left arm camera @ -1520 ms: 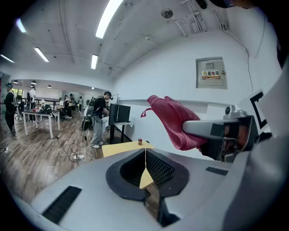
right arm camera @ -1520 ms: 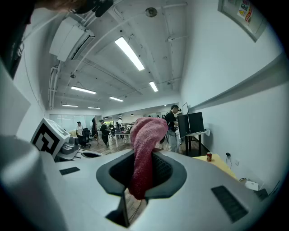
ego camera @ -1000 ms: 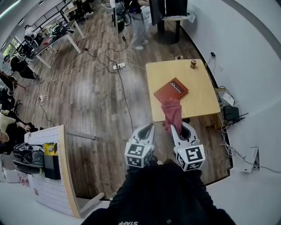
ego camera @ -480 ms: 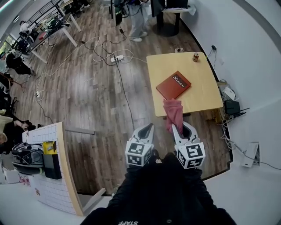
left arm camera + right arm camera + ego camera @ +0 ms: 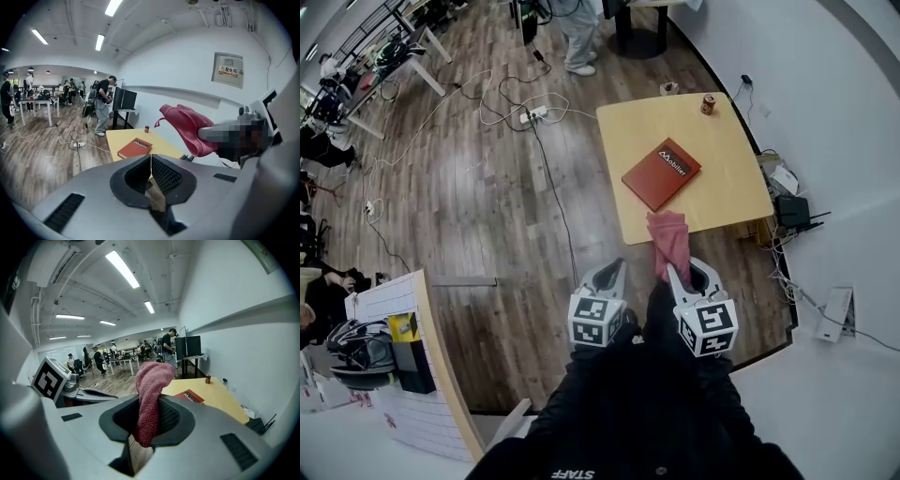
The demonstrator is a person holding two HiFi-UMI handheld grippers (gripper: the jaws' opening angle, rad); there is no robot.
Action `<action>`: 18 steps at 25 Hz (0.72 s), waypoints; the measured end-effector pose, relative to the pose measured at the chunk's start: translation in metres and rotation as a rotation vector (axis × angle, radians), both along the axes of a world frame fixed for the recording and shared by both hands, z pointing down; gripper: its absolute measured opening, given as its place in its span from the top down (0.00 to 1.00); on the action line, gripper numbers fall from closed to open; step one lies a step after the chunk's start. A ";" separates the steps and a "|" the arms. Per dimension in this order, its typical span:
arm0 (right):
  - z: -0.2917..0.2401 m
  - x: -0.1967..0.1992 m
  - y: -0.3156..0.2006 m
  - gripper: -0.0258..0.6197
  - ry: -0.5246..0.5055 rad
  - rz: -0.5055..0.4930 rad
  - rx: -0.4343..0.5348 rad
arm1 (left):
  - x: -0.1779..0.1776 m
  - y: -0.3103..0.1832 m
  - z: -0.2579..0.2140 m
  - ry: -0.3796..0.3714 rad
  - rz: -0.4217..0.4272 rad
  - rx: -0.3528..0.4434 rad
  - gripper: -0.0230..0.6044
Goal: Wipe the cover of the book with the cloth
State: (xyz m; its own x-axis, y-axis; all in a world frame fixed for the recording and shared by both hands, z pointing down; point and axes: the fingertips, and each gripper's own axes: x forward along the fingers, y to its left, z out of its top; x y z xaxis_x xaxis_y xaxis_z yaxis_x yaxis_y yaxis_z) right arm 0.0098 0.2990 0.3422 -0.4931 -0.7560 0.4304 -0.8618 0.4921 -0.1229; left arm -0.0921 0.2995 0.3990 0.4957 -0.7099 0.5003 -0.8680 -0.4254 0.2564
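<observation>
Right gripper [image 5: 686, 274] clamped on a bunched pink cloth [image 5: 667, 240] standing up from its jaws, left gripper [image 5: 609, 277] pressed closed and empty alongside, red book [image 5: 662, 173] lying flat on the yellow table [image 5: 727, 192] ahead, apart from the cloth.

Red book [image 5: 661, 173] flat, closed, on table; pink cloth [image 5: 667, 242] clamped in right tool [image 5: 675, 272]
</observation>
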 end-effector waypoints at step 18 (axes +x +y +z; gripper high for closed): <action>0.032 0.082 -0.214 0.82 -0.038 -0.109 -0.055 | 0.044 -0.193 0.065 -0.088 -0.172 -0.090 0.91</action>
State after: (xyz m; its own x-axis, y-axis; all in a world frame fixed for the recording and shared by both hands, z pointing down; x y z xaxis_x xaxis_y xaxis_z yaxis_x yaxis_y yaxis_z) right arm 0.0922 0.0850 0.3740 -0.5880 -0.6727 0.4492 -0.7976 0.5744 -0.1840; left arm -0.0486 0.1065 0.4641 0.3227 -0.7306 0.6017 -0.9465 -0.2477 0.2068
